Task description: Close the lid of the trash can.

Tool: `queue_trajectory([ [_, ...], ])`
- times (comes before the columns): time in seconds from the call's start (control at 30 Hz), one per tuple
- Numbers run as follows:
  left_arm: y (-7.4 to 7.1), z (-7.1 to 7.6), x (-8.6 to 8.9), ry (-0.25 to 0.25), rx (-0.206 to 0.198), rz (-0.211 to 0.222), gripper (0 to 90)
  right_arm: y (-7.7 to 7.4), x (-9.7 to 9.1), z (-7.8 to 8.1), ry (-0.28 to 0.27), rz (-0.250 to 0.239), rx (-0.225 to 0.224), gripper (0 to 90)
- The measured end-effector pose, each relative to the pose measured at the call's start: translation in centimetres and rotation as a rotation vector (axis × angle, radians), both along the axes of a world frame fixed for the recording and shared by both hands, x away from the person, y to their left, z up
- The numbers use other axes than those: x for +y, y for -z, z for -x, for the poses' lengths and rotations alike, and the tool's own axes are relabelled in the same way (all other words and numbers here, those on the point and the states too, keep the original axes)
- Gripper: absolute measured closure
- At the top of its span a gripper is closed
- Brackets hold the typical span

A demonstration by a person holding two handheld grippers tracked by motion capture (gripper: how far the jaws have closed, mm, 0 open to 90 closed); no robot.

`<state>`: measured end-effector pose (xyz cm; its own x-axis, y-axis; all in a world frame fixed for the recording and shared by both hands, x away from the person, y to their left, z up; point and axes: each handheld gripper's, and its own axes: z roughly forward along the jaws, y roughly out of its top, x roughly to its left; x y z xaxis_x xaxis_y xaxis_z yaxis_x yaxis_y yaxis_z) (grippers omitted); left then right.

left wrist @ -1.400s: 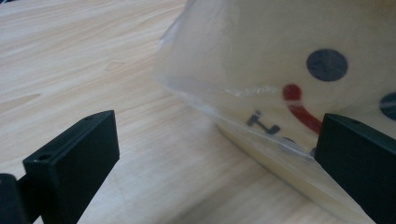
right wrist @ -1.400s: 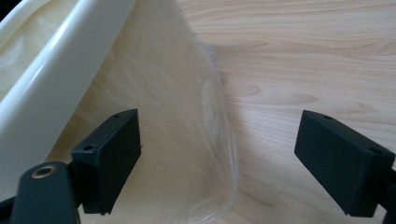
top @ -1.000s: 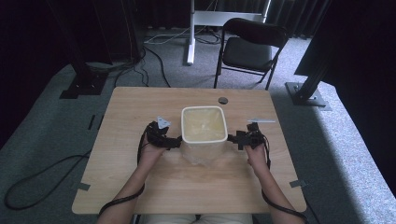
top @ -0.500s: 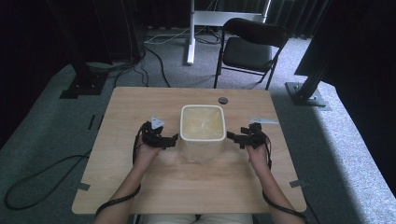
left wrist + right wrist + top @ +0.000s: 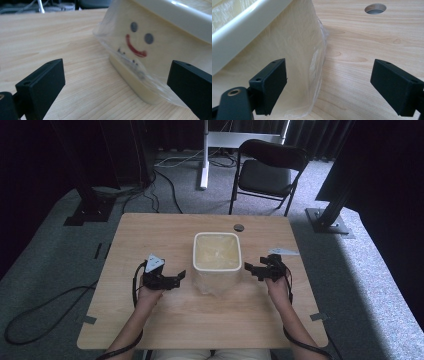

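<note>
The cream bin [image 5: 217,256], lined with a clear plastic bag [image 5: 130,57], stands mid-table [image 5: 150,320]. The left gripper [image 5: 179,276] has drawn back from its wall, jaws spread wide and empty. The right gripper [image 5: 248,268] also hangs just off the bin, jaws spread.

The black two-jaw left gripper [image 5: 176,276] is held level with jaws spread wide — nothing is gripped. The black two-jaw right gripper [image 5: 251,269] is pointed toward it, jaws likewise parted, forearms extended behind both.
</note>
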<state>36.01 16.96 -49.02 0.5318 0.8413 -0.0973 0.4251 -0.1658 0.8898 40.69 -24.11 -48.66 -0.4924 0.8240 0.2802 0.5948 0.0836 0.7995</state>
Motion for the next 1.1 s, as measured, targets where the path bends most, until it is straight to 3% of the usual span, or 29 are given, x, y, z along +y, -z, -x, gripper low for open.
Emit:
queue_trajectory([
  [0.17,0.7,0.8,0.0,0.009,-0.024,-0.001,1.8,0.2,0.0,0.9,0.007,-0.001,-0.024,13.1],
  [0.33,1.5,1.8,0.3,0.009,-0.047,-0.029,1.9,0.5,-0.2,1.6,0.027,0.017,-0.058,13.3],
  [0.43,2.0,2.0,0.7,-0.011,-0.023,-0.021,1.8,0.8,-0.5,2.1,0.045,0.0,-0.079,13.4],
  [0.5,2.2,2.2,0.8,-0.016,-0.026,-0.036,1.8,1.0,-0.6,2.4,0.045,-0.003,-0.084,13.4],
  [0.7,2.4,2.9,0.8,-0.01,-0.036,-0.03,1.8,1.5,-0.7,3.4,0.041,-0.018,-0.098,13.4],
  [0.9,2.6,3.8,1.0,-0.002,-0.043,-0.048,1.8,1.8,-1.0,4.9,0.029,-0.061,-0.158,13.4],
  [1.0,2.9,4.3,1.4,-0.008,-0.038,-0.069,1.8,2.0,-1.1,5.5,0.042,-0.047,-0.189,13.3],
  [1.1,2.9,4.6,1.8,-0.015,-0.038,-0.079,1.8,2.5,-1.3,6.0,0.056,0.007,-0.211,13.4],
])
